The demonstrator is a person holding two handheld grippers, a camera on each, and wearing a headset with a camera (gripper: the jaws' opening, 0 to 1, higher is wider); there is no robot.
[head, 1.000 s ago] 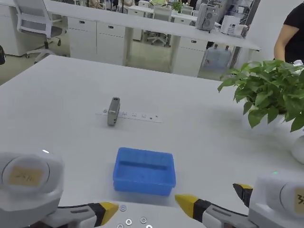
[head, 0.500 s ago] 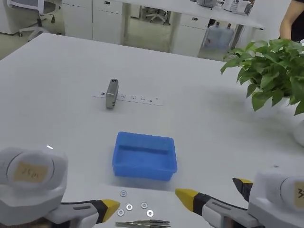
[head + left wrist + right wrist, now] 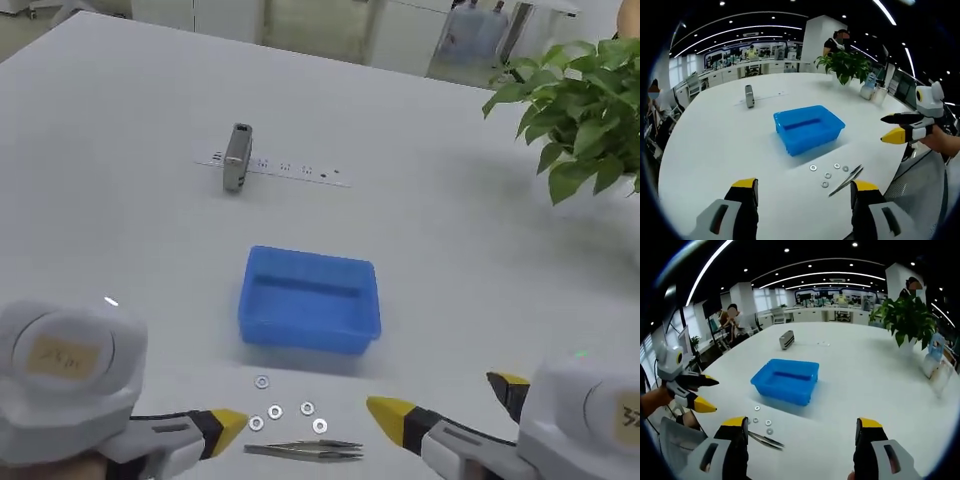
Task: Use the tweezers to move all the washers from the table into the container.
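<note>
A blue container (image 3: 310, 300) stands mid-table, with nothing visible inside. Just in front of it lie several small metal washers (image 3: 275, 411), and closer to me the tweezers (image 3: 305, 450) rest flat on the table. My left gripper (image 3: 175, 415) hovers open at the bottom left, its yellow tip beside the washers. My right gripper (image 3: 445, 398) hovers open at the bottom right, holding nothing. The left gripper view has the container (image 3: 809, 127), washers (image 3: 827, 175) and tweezers (image 3: 846, 180) ahead of the jaws. In the right gripper view the container (image 3: 785, 380), washers (image 3: 762, 422) and tweezers (image 3: 766, 439) lie ahead to the left.
A white power strip with a grey adapter (image 3: 238, 157) lies beyond the container. A potted plant (image 3: 580, 100) stands at the far right. The table's near edge runs just under both grippers. People sit or stand far off in the room.
The head camera has tilted down, bringing the washers and then the tweezers into view. Both grippers stay open at the bottom and have hardly moved.
</note>
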